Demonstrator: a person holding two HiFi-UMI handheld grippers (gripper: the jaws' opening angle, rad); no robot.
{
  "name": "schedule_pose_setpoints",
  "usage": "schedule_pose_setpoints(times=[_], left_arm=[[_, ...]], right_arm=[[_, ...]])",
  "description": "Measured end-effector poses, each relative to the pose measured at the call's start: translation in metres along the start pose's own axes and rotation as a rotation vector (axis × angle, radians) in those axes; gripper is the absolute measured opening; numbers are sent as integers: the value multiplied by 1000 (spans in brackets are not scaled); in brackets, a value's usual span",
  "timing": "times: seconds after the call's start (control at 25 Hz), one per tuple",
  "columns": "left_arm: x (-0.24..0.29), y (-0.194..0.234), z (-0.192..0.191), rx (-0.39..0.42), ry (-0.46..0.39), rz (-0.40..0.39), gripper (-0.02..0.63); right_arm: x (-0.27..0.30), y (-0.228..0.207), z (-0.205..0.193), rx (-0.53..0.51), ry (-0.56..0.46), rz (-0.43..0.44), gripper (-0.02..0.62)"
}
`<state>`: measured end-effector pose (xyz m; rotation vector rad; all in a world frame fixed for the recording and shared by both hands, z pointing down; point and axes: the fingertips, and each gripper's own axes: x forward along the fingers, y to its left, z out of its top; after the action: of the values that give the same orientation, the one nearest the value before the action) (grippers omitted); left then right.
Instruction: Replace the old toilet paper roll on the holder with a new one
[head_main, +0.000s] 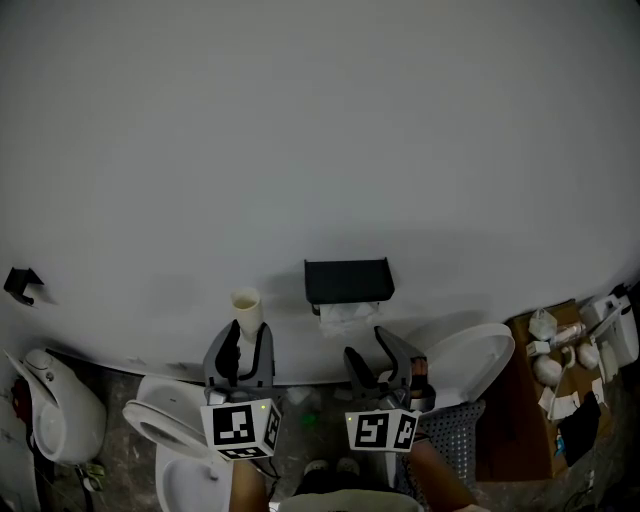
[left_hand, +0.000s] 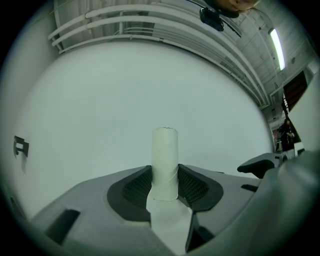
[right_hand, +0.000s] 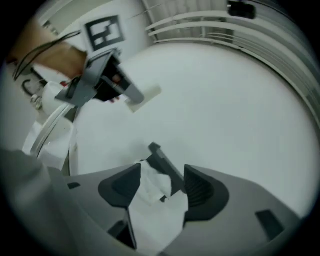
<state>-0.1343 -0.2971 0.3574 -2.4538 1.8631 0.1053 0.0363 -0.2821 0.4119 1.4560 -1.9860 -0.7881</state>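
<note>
Cardboard tube (head_main: 246, 305) sits clamped in left tongs (head_main: 247, 340); holder (head_main: 348, 278) hides most paper (head_main: 348, 316).

The left gripper (head_main: 247, 338) and the right gripper (head_main: 375, 352) share one build: grey moulded bodies with two curved jaws lined by dark, ribbed pads (left_hand: 136, 187). Each carries a white cube (head_main: 241, 427) printed with black square markers, and thin black cables (right_hand: 50, 44) trail from the left one.
</note>
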Motion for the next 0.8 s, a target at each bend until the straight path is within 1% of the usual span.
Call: schedule_pose_setpoints(times=[0.16, 0.2, 0.28, 0.4, 0.48, 0.56, 0.68, 0.8], left_arm=[[2, -10, 13, -16, -27, -17, 167], [3, -12, 16, -20, -32, -17, 167], [4, -15, 21, -25, -40, -16, 167], [6, -15, 26, -30, -48, -13, 167], [6, -12, 28, -33, -52, -7, 167], [5, -10, 29, -35, -53, 1, 167], [4, -8, 27, -37, -48, 13, 167], [3, -6, 25, -38, -41, 19, 167]], right_arm=[[-14, -60, 20, 286, -91, -119, 172], [-17, -70, 21, 348, -107, -137, 147], [-18, -87, 19, 463, -134, -166, 119], [-17, -102, 9, 601, -147, -190, 73], [-16, -105, 3, 667, -142, -194, 47], [-17, -107, -4, 708, -134, -198, 25], [-18, -109, -13, 747, -119, -200, -5], [-15, -108, -19, 768, -105, -190, -8]])
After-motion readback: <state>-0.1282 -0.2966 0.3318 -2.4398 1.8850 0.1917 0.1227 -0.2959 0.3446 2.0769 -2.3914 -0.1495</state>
